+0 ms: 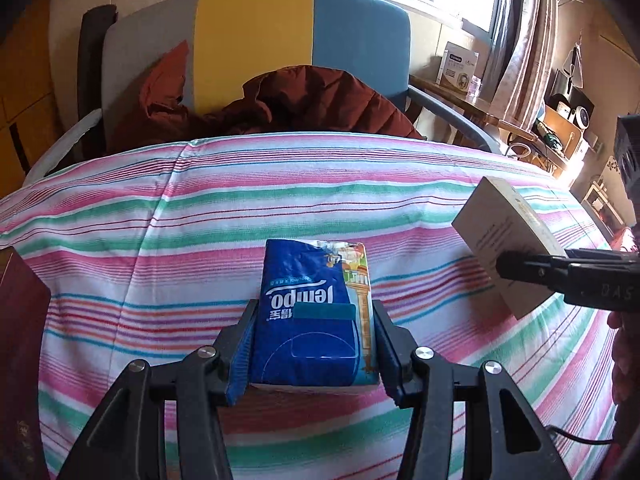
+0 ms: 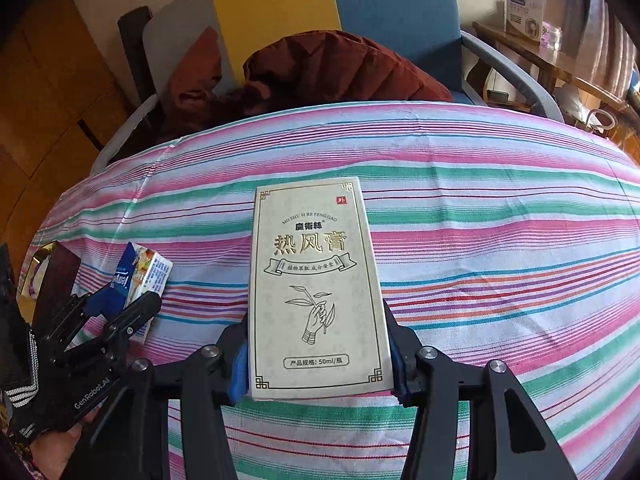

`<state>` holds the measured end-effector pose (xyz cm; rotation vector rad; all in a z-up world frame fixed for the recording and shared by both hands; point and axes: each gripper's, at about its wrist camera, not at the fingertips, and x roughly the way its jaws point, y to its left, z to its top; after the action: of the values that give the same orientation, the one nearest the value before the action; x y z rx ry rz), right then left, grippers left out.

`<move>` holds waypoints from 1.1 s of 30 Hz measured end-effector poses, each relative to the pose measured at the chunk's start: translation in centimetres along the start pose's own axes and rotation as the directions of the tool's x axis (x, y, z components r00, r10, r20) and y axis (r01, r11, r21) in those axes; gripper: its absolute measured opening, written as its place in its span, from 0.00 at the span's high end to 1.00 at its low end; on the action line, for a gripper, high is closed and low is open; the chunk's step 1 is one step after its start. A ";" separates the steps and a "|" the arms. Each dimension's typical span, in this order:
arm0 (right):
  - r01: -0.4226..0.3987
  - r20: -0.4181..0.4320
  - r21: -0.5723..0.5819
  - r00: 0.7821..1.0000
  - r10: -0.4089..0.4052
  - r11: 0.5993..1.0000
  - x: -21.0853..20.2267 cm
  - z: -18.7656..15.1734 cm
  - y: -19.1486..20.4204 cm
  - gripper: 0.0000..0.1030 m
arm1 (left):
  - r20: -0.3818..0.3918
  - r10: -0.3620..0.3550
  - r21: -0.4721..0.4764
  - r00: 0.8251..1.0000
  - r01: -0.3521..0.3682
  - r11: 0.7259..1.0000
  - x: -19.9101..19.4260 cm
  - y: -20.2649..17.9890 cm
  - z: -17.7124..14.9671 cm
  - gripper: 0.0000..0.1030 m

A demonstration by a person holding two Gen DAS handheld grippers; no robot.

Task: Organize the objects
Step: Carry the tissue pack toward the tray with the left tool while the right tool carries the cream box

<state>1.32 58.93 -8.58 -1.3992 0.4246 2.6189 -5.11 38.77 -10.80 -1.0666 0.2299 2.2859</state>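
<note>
Striped pink, green and white cloth (image 1: 360,184) covers the tabletop, with a grey, yellow and blue chair (image 1: 256,40) beyond its far edge. Left gripper (image 1: 314,320) fingers clamp a blue soft tissue pack (image 1: 308,320) at lower centre; right gripper (image 2: 318,344) fingers clamp a cream cardboard ointment box (image 2: 316,280) likewise. Both appear lifted, so the carrying step seems in hand; next comes choosing a spot and setting each down. Open cloth lies ahead; a dark red box (image 1: 20,312) crowds the left edge.
</note>
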 end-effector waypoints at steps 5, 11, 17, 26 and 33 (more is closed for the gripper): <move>0.004 0.017 -0.064 1.000 -0.003 0.998 -0.3 -0.1 1.6 0.48 | 0.006 -0.002 0.009 1.000 0.002 1.000 -1.5 0.7 -1.5 0.49; -0.032 -0.028 -0.030 0.999 0.031 0.999 -1.0 -1.0 3.0 0.48 | 0.015 -0.012 0.030 1.000 0.011 0.999 -2.9 1.3 -3.1 0.49; -0.081 -0.080 0.070 0.993 0.086 0.994 -2.0 -3.4 4.8 0.48 | 0.018 -0.020 0.031 1.000 0.020 0.999 -4.1 2.0 -4.1 0.49; -0.087 -0.078 0.033 0.993 0.089 0.996 -3.5 -4.8 7.8 0.48 | 0.020 -0.113 0.028 0.993 0.113 0.993 -8.4 3.2 -7.0 0.49; -0.095 -0.070 -0.004 0.993 0.095 0.995 -4.6 -4.7 10.4 0.48 | 0.071 -0.187 -0.002 0.980 0.188 0.982 -13.4 5.0 -7.6 0.49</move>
<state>4.93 47.64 -5.32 -1.5131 0.5023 2.6543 3.52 25.82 -6.28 -0.9667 0.0866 2.1518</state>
